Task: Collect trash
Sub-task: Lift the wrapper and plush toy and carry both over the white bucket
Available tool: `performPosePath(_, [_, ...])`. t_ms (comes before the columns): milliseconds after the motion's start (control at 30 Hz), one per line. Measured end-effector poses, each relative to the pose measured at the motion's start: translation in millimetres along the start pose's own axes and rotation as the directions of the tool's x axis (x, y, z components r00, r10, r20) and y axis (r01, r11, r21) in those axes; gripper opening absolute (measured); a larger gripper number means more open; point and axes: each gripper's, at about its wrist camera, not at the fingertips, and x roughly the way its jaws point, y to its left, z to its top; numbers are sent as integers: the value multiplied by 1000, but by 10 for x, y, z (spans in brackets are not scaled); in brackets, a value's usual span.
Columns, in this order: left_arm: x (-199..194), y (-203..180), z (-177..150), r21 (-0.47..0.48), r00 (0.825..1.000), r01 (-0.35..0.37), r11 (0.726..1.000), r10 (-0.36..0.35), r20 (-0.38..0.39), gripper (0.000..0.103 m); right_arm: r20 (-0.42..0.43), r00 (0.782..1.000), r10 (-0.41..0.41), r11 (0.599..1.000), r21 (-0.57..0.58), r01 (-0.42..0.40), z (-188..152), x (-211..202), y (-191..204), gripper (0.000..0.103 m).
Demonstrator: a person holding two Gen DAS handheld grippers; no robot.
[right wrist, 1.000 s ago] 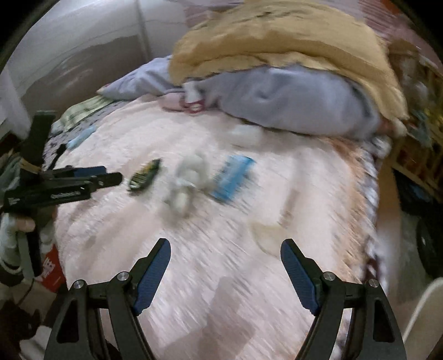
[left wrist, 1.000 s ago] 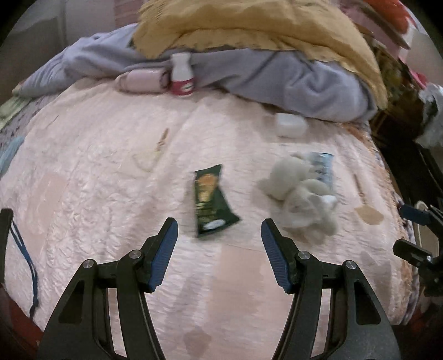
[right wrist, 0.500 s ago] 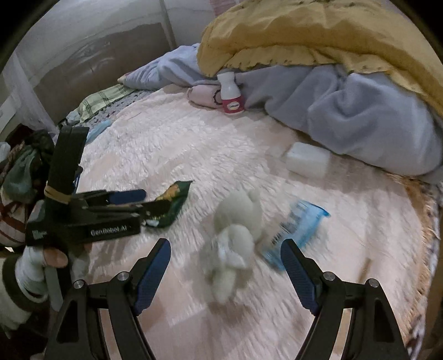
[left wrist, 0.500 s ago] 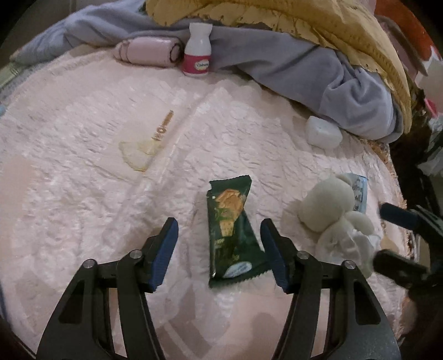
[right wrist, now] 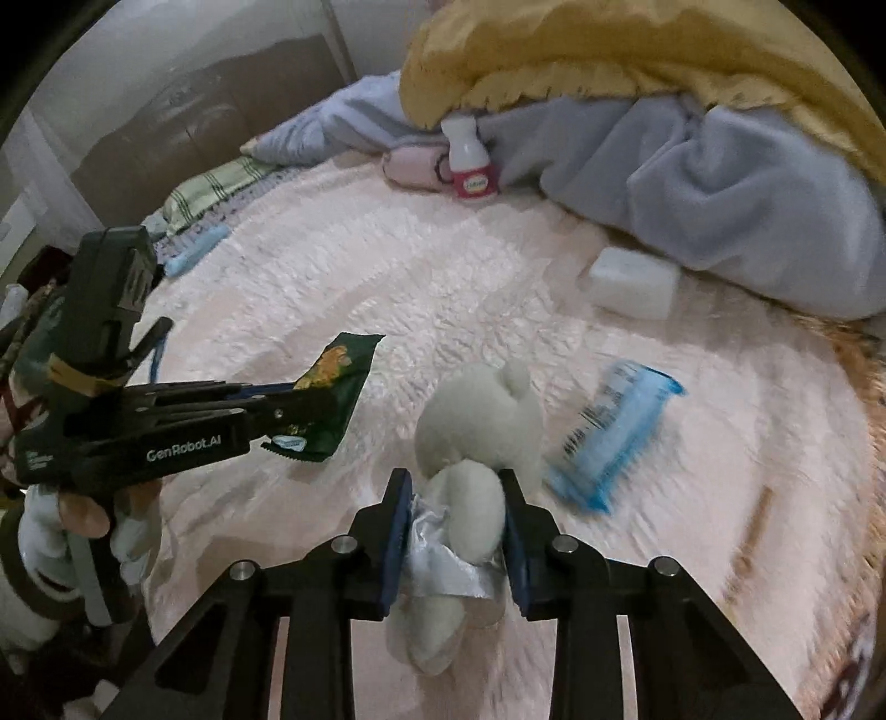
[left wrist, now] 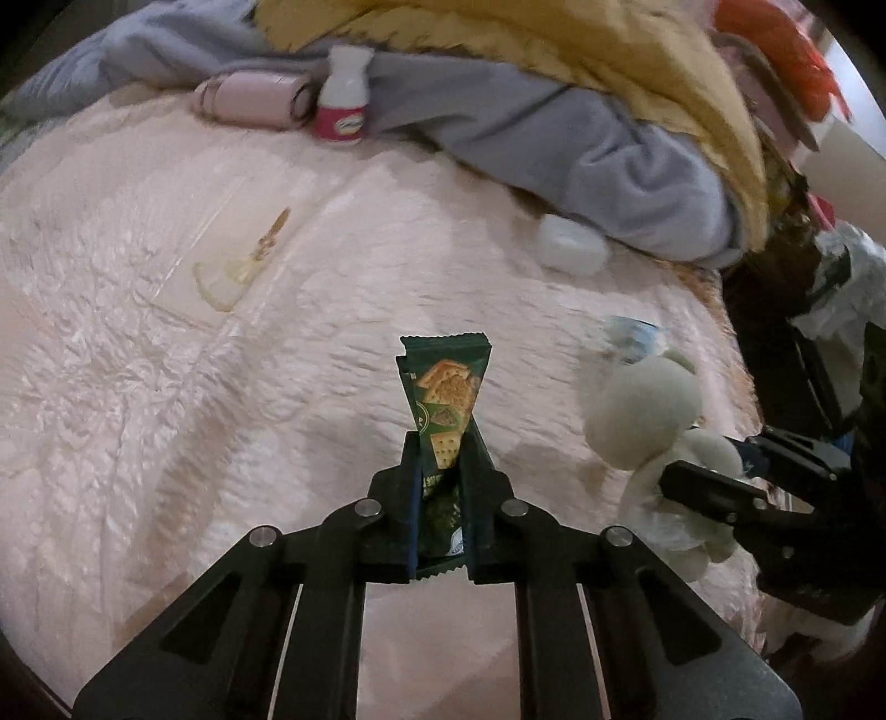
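Note:
My left gripper (left wrist: 441, 448) is shut on a dark green cracker wrapper (left wrist: 444, 387), pinched at its lower half just above the pink bedspread (left wrist: 166, 387); the wrapper also shows in the right wrist view (right wrist: 332, 404), held by the left gripper (right wrist: 277, 412). My right gripper (right wrist: 457, 482) is shut on a pale plush toy (right wrist: 482, 432) with a silvery ribbon; the toy (left wrist: 642, 421) sits right of the wrapper in the left wrist view, with the right gripper (left wrist: 698, 471) on it. A blue wrapper (right wrist: 614, 437) lies just right of the toy.
A clear plastic wrapper (left wrist: 243, 266) lies at the left. A white and pink bottle (left wrist: 343, 99), a pink roll (left wrist: 255, 102) and a white block (right wrist: 631, 282) sit near the heaped grey blanket (right wrist: 720, 188) and yellow blanket (right wrist: 609, 50). The bed edge drops off at the right.
Both grippers have moved forward and closed: the left one onto the green wrapper, the right one onto the plush toy. Half a second ago both were open.

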Motion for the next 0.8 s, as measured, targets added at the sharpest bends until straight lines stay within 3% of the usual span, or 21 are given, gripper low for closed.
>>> performPosePath(200, [-191,-429,-147,82,1000,23,996,-25,14,9,62,998,-30,1000,6,29,-344,-519,-7,29])
performPosePath(800, [-447,-1621,-316,276,992,116,954,-126,20,9,172,974,-145,982,143,121,-1030,-1501,-378,29])
